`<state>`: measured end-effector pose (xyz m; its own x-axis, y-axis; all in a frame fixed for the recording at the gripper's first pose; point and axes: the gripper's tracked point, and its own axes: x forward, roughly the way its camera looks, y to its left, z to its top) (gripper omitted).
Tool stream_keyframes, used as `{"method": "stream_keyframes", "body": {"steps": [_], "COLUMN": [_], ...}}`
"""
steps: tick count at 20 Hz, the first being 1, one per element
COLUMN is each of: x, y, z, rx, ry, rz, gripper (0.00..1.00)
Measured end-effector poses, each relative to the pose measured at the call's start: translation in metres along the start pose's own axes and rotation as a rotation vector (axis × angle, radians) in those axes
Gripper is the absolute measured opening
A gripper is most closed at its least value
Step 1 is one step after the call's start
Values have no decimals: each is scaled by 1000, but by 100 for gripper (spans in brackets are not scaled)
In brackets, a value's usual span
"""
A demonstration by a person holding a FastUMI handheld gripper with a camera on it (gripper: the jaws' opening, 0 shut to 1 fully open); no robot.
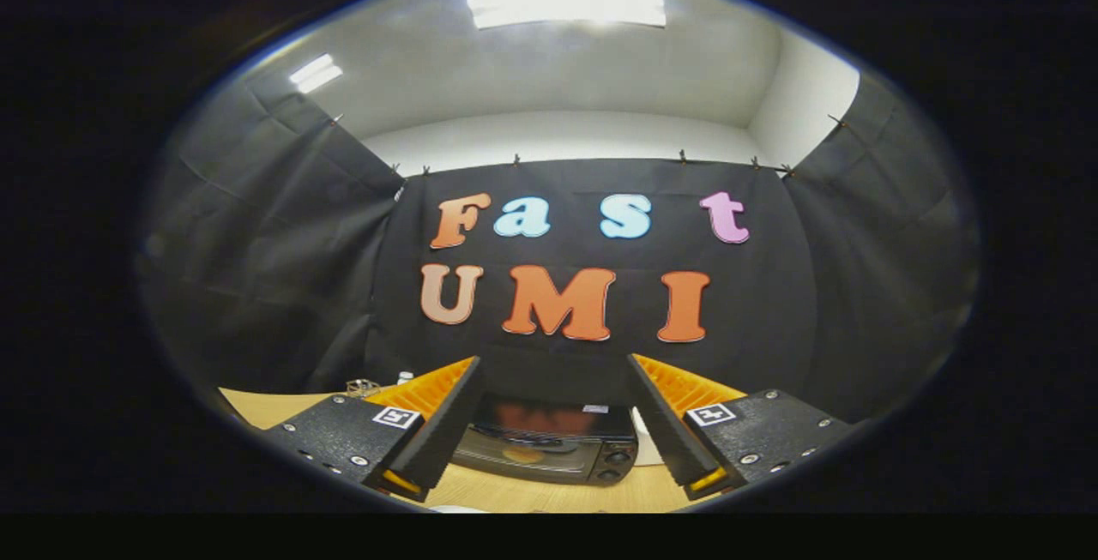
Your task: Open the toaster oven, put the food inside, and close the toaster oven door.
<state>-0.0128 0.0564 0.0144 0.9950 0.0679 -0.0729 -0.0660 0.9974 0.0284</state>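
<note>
Gripper (549,371) hovering, fingers spread wide, gripping nothing. One toaster oven (549,448) sitting on worktop (549,496), ahead between fingers, door closed, two knobs (616,466) showing. One small white-capped bottle (405,377) standing left of oven.

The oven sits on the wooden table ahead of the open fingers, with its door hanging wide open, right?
Not quite. The gripper view shows the oven with its door shut, on the table ahead of the gripper, whose fingers are open and hold nothing.

One toaster oven (545,448), two knobs (616,466), one gripper (553,371) with fingers spread apart
</note>
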Motion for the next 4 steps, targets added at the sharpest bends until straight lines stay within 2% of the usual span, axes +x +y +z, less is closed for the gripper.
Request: {"method": "stream_keyframes", "body": {"steps": [4], "x": [4], "y": [1], "z": [-7], "rx": [15], "ry": [26], "rz": [3], "gripper": [97]}}
